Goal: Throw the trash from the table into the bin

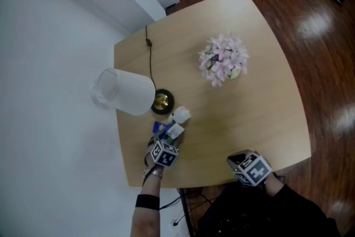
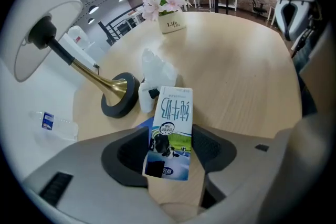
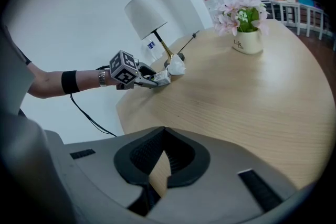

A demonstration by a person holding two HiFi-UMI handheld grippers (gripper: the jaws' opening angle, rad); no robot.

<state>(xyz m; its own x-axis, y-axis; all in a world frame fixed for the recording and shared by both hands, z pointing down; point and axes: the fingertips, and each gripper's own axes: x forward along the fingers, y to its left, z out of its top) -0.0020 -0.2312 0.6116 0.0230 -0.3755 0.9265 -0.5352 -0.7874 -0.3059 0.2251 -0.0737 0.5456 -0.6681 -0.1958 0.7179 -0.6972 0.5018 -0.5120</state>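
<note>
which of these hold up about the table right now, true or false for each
1. The left gripper has its jaws on a milk carton. True.
2. The right gripper holds a crumpled wad. False: its jaws are together with nothing between them, above the bare table.
3. A crumpled white wad lies close to the lamp base. True.
4. The flower pot touches the lamp base. False: it stands well apart, nearer the middle of the table, while the lamp base sits by the table's edge.
</note>
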